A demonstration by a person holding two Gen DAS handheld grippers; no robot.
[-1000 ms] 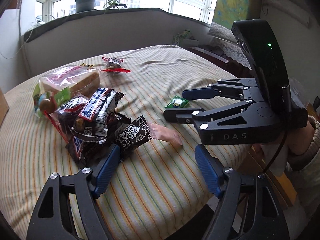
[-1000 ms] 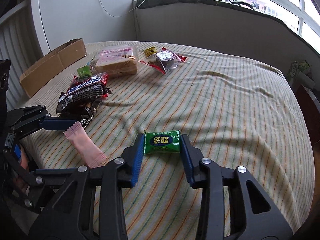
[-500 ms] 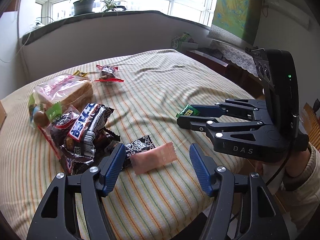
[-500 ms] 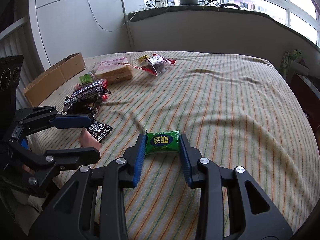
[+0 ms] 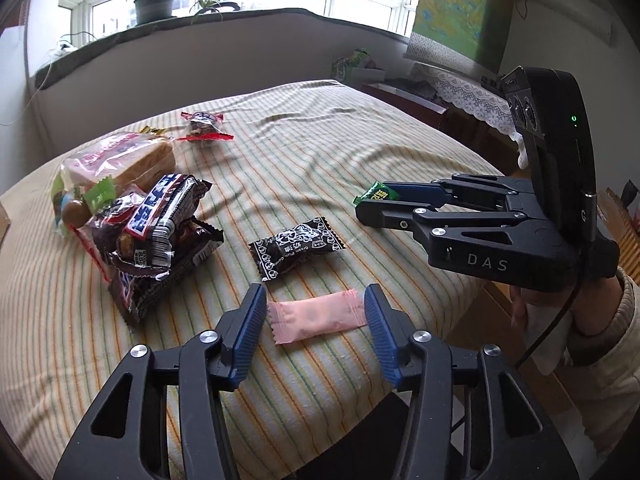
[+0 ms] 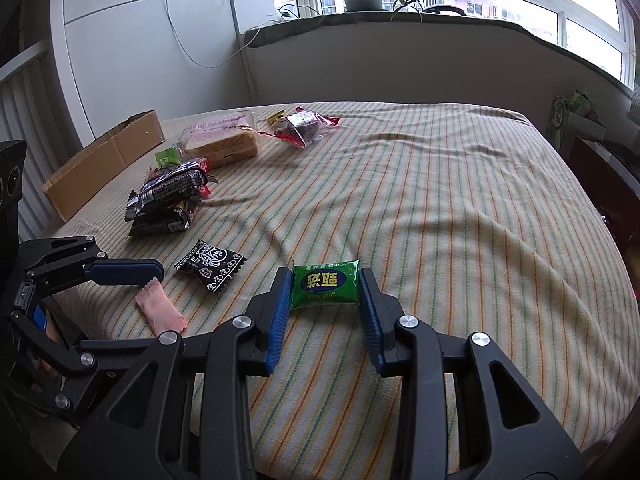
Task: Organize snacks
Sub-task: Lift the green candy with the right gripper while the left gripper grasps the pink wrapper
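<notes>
My left gripper [image 5: 314, 300] hangs low over the near edge of the striped table [image 5: 360, 128]. Its jaws are closing on a pink packet [image 5: 316, 316] that lies flat between the blue pads, which stand right at its two ends without squeezing it. My right gripper [image 6: 325, 280] is shut on a green packet [image 6: 324, 284], gripped by its short ends. The left wrist view shows that green packet [image 5: 376, 192] in the right gripper [image 5: 374, 201] just above the cloth. In the right wrist view the left gripper [image 6: 160, 306] straddles the pink packet [image 6: 160, 310].
A black-and-white candy packet [image 5: 298, 246] lies just beyond the pink one. A heap of dark chocolate wrappers [image 5: 156, 232], a bagged bread loaf [image 5: 124, 160] and a red-ended packet [image 5: 204, 128] lie further left. An open cardboard box [image 6: 104, 160] sits at the table's left edge.
The left jaws have narrowed, and the pink packet now lies squarely between them. The black-and-white packet has come clear of the heap. The right gripper still holds the green packet.
</notes>
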